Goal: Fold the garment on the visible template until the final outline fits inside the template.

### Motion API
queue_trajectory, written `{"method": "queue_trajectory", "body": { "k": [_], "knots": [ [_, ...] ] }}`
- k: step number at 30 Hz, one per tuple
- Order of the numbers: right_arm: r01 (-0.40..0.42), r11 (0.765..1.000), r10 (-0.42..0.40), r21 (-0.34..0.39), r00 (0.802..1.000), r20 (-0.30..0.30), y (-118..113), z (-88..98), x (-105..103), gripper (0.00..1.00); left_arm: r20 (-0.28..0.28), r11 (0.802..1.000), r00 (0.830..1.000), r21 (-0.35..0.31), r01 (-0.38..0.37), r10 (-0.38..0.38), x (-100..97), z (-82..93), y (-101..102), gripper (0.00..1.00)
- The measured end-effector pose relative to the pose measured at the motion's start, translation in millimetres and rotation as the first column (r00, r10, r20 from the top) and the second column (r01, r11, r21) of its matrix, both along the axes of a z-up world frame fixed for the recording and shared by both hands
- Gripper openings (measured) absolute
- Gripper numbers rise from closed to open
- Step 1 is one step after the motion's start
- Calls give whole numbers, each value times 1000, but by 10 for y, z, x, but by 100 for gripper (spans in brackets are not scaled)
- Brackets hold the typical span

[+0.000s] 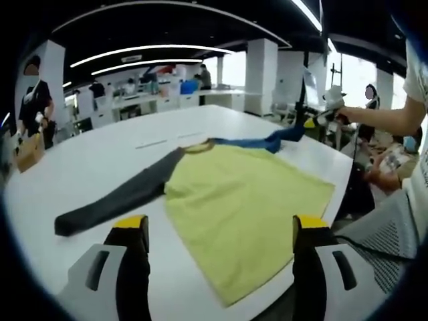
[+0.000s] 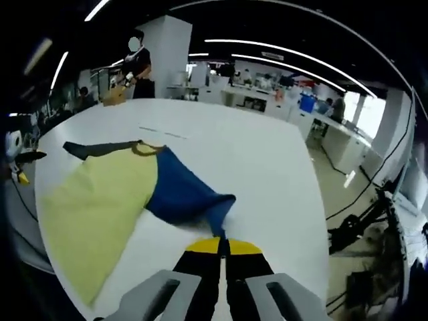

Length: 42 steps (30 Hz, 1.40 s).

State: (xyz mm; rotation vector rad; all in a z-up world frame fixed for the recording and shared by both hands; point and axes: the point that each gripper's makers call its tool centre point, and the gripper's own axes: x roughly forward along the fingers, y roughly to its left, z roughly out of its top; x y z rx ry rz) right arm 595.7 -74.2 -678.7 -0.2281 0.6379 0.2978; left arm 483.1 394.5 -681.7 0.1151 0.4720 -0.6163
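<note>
The garment lies flat on the white table (image 1: 80,167): a yellow body (image 1: 241,194), a grey sleeve (image 1: 114,204) stretched to the left, and a blue sleeve (image 1: 267,142) reaching far right. My left gripper (image 1: 221,224) hovers open above the near hem, with nothing between its yellow-tipped jaws. In the right gripper view, my right gripper (image 2: 221,246) is shut on the end of the blue sleeve (image 2: 184,190), which bunches up at the jaws. The yellow body (image 2: 100,200) and grey sleeve (image 2: 100,148) lie beyond it. Faint thin marks (image 1: 160,142) cross the table behind the collar.
The table edge runs close along the garment's right side (image 1: 341,180). A person's arm (image 1: 388,117) reaches in from the right, and a seated person (image 1: 394,164) is beside the table. Someone stands at the far left (image 1: 33,100). Desks (image 2: 267,100) fill the background.
</note>
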Motion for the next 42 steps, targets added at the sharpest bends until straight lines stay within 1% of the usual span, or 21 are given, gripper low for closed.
{"method": "queue_trajectory", "body": {
  "k": [4,6,8,11,12,15,17,21,27,28,31,33,35,36,38,39,40,42],
  "knots": [
    [19,1000,-19,16,1000,11,78,181,-84,0,-1,1000,1000,1,4,-4,-2,-10,2,85],
    [30,999,-31,13,999,12,77,228,-110,0,-1,1000,1000,1,5,-5,-1,-12,1,85],
    [45,999,-45,0,999,10,-23,239,-83,0,-2,1000,1000,2,4,-4,0,-13,6,85],
    [76,997,-76,5,997,8,-166,254,-50,0,0,1000,1000,3,4,-4,2,-9,10,86],
    [84,996,-84,3,996,11,-154,284,-73,0,0,1000,1000,2,4,-4,3,-8,10,86],
    [114,993,-114,0,993,19,-216,343,-94,0,-2,1000,1000,5,7,-7,4,-21,21,86],
    [132,991,-132,-13,991,17,-376,328,-40,0,-4,1000,1000,6,10,-10,6,-24,18,86],
    [153,988,-153,-13,988,20,-543,333,8,0,-3,1000,1000,6,14,-14,10,-24,6,86],
    [194,980,-195,-32,981,-15,-815,212,106,0,-6,1000,1000,9,22,-22,5,-24,-34,86],
    [221,975,-221,-20,974,-41,-888,147,138,0,-7,1000,1000,11,25,-25,3,-26,-42,86],
    [235,972,-235,-7,970,-54,-982,72,217,0,-2,999,1000,21,32,-31,0,-16,-64,86],
    [271,963,-270,4,960,-76,-1057,-12,252,0,2,999,999,22,33,-33,-1,-5,-73,87],
    [289,957,-289,-14,952,-100,-1137,-109,285,0,3,999,999,25,33,-33,0,-3,-71,87],
    [298,955,-298,-18,949,-108,-1115,-121,257,0,2,999,999,26,32,-32,0,-3,-68,87],
    [310,951,-310,-27,943,-116,-1142,-184,284,0,2,999,1000,25,28,-28,4,-4,-58,87],
    [321,947,-322,-33,938,-127,-1183,-234,303,0,0,999,1000,26,25,-25,8,-10,-42,87],
    [331,943,-333,-39,933,-134,-1240,-294,378,0,0,999,1000,28,24,-24,9,-12,-36,87],
    [344,938,-347,-47,927,-141,-1276,-355,409,0,-2,999,1000,31,22,-22,10,-16,-32,87]
  ]
}}
